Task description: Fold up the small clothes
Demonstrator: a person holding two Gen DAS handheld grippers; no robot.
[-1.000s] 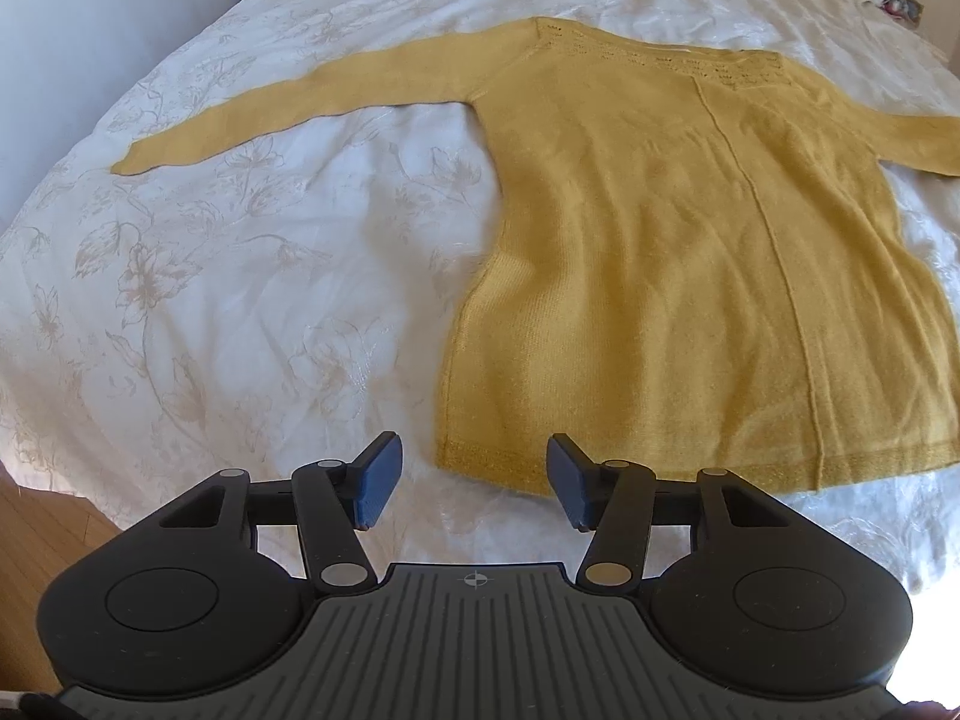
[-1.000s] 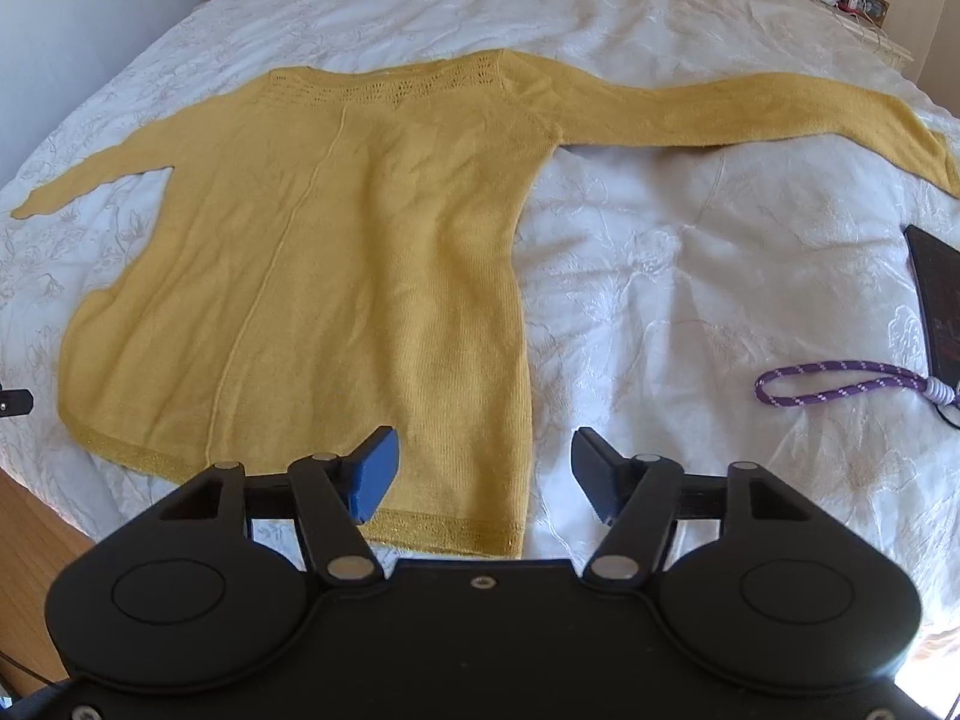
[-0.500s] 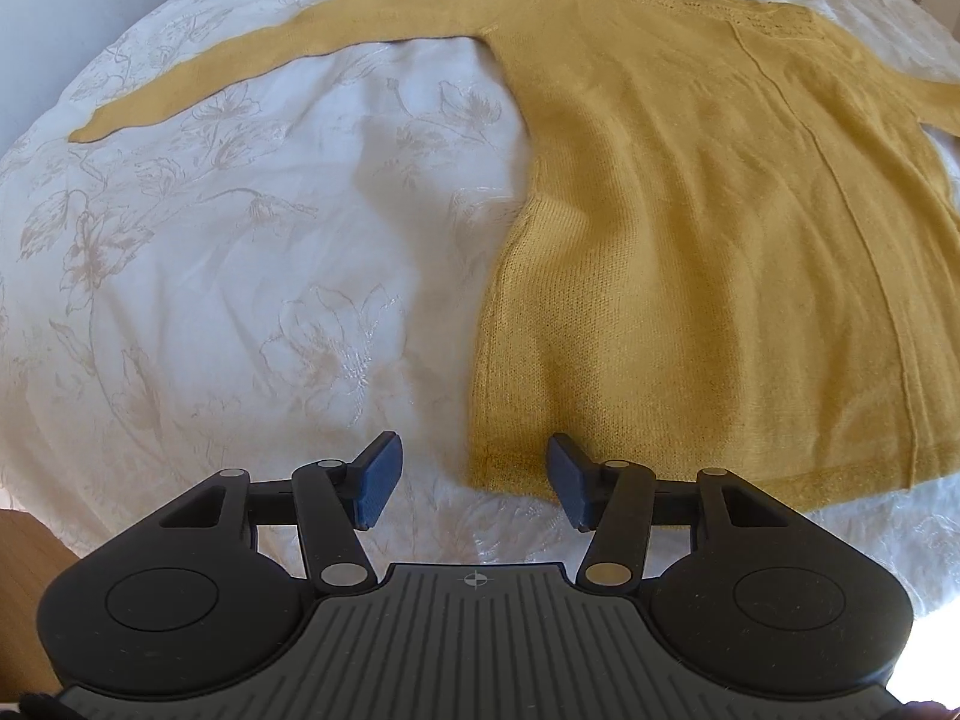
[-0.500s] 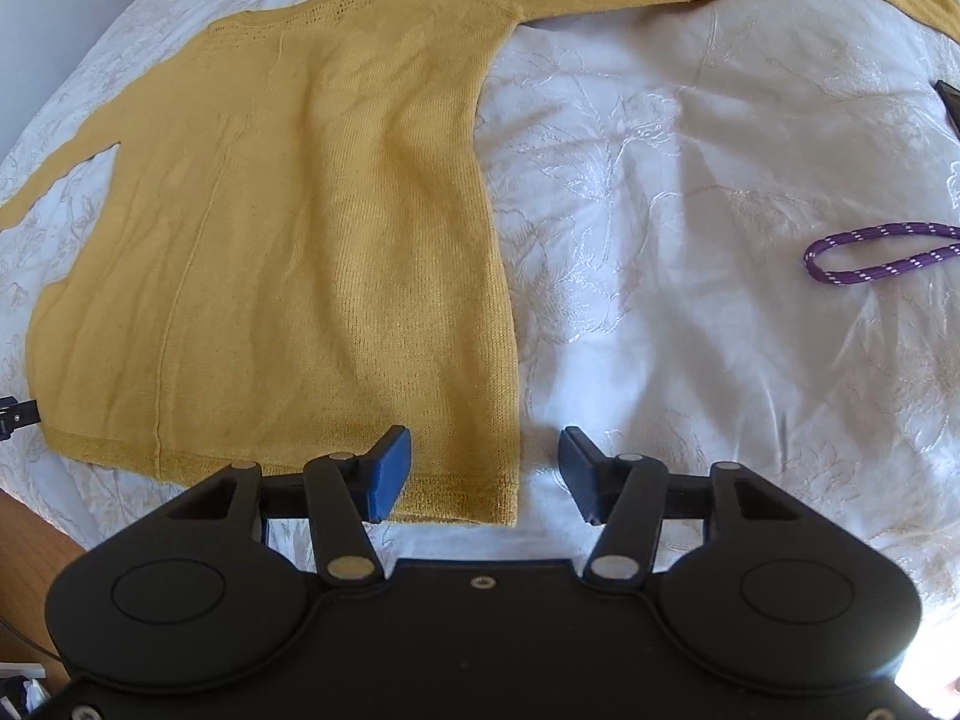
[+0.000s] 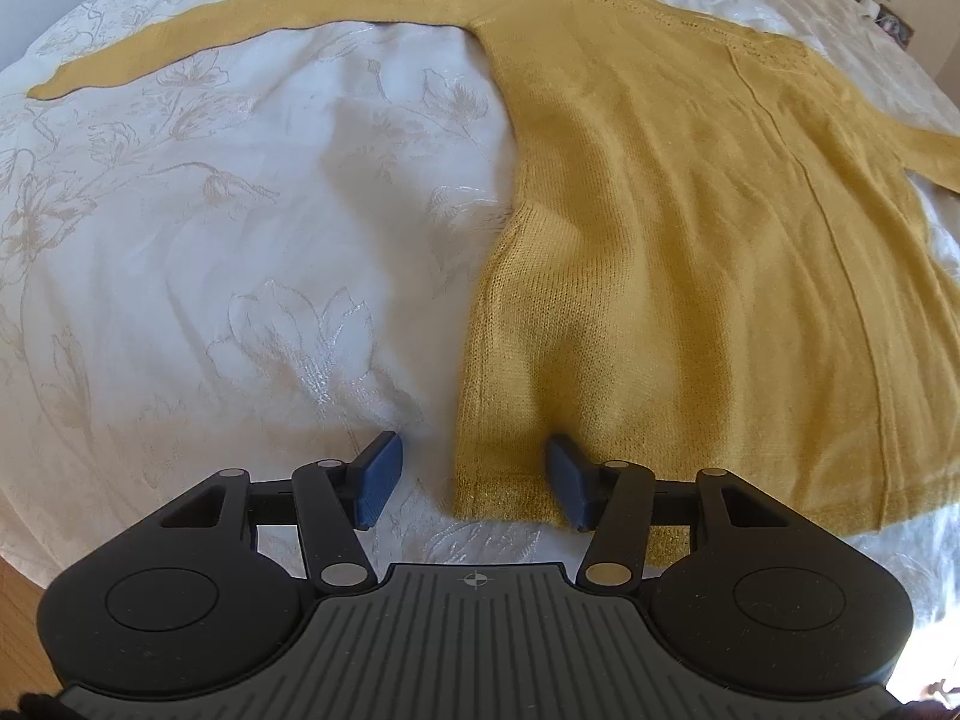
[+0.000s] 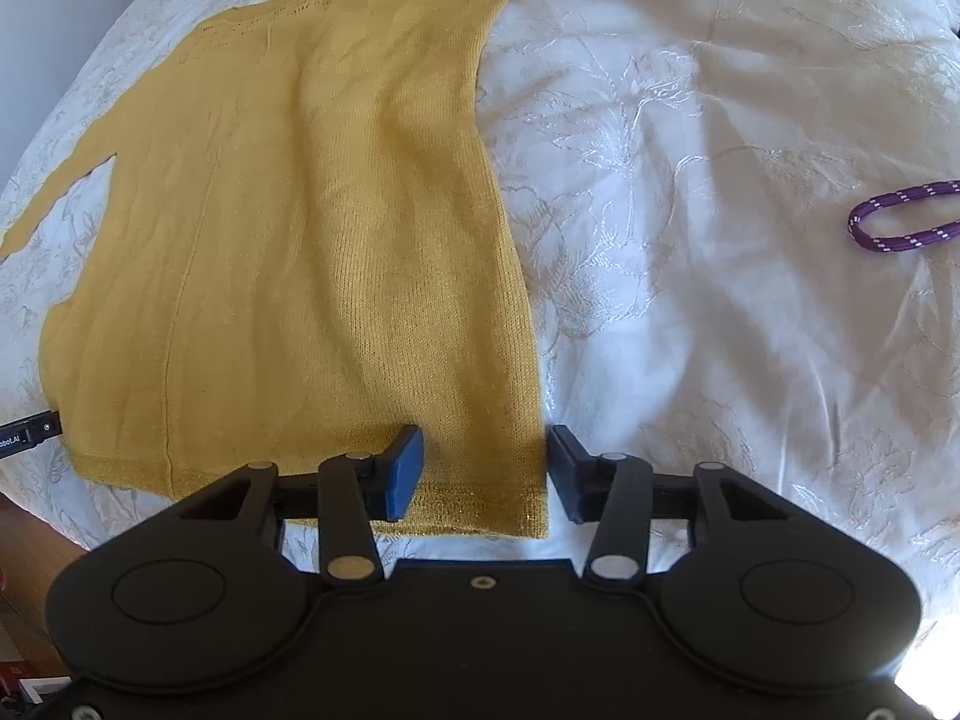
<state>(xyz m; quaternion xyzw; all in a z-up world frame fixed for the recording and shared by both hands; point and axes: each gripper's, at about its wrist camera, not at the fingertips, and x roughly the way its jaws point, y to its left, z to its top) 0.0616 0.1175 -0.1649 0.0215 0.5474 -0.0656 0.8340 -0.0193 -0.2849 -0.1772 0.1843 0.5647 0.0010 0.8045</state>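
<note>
A mustard-yellow knit sweater (image 5: 690, 252) lies flat on the white bedspread (image 5: 210, 300), sleeves spread out to both sides. It also shows in the right wrist view (image 6: 312, 252). My left gripper (image 5: 471, 483) is open, its jaws straddling the sweater's bottom-left hem corner. My right gripper (image 6: 486, 474) is open, its jaws straddling the bottom-right hem corner. Neither gripper holds the cloth.
A purple cord loop (image 6: 900, 225) lies on the bedspread (image 6: 720, 240) to the right. The tip of the other gripper (image 6: 30, 435) shows at the left edge. Wooden floor (image 5: 18, 612) lies below the bed's near edge. Small items (image 5: 888, 12) stand at the far right.
Both grippers have moved forward and down to the sweater's hem, so each bottom corner now sits between open jaws. The sweater has not moved.
</note>
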